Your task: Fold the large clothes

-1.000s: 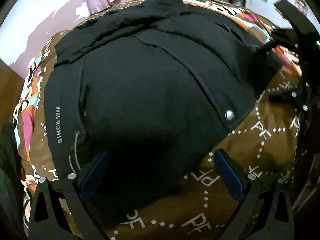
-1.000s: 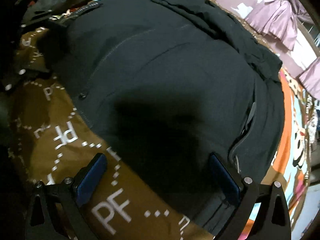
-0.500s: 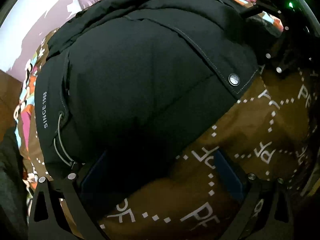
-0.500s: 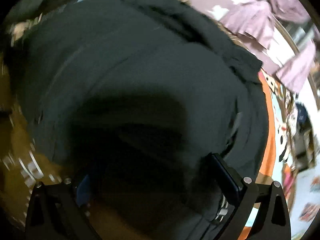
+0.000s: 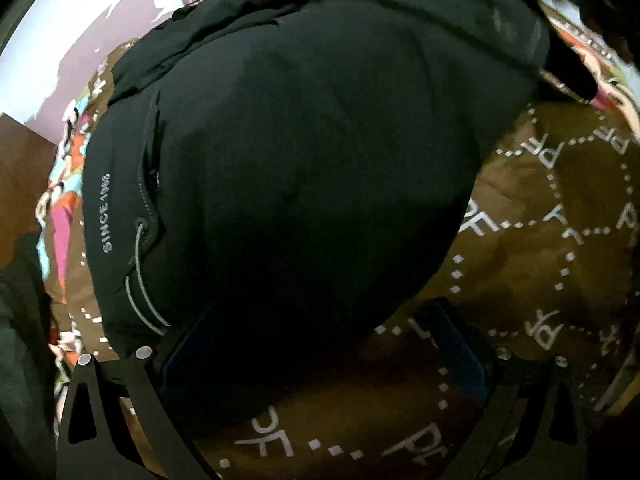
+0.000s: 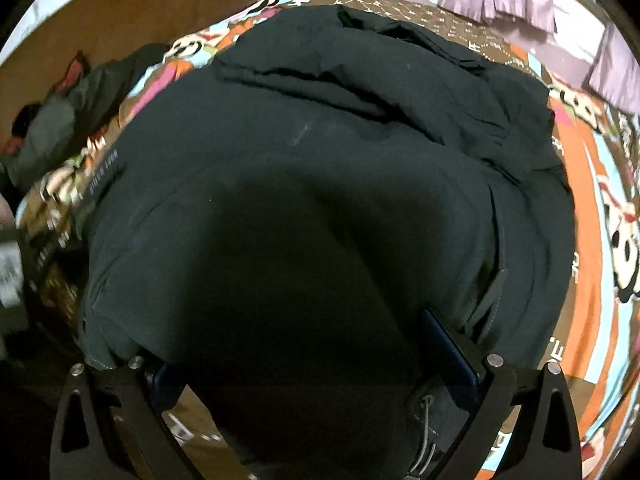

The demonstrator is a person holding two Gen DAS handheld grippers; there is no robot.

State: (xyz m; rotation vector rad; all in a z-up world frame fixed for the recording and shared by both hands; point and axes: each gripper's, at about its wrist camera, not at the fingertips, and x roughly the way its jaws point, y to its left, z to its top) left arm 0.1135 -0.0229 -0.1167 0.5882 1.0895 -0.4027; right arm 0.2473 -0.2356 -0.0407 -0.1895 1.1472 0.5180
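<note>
One bulky black padded jacket (image 5: 304, 152) lies spread on the brown bedspread printed with white dotted lines and letters (image 5: 560, 240), filling the centre of both views. In the left wrist view, the left gripper (image 5: 316, 344) sits at 6 o'clock with its jaws wide apart, the hem of the jacket lying between them; whether the left blue pad (image 5: 188, 344) touches cloth cannot be told in the shadow. A grey elastic drawcord (image 5: 140, 280) hangs at 8 o'clock beside the "SINCE" lettering. In the right wrist view, the right gripper (image 6: 316, 364) likewise stands with jaws apart at 6 o'clock, straddling the jacket's near edge, nothing pinched. A second dark garment (image 6: 68, 116) lies heaped at 10 o'clock, well apart. Judgement: the sleeves appear already folded inward across the top; the lengthwise fold of the body remains, so roughly halfway. Count: one jacket under work, two grippers, one further garment waiting.
</note>
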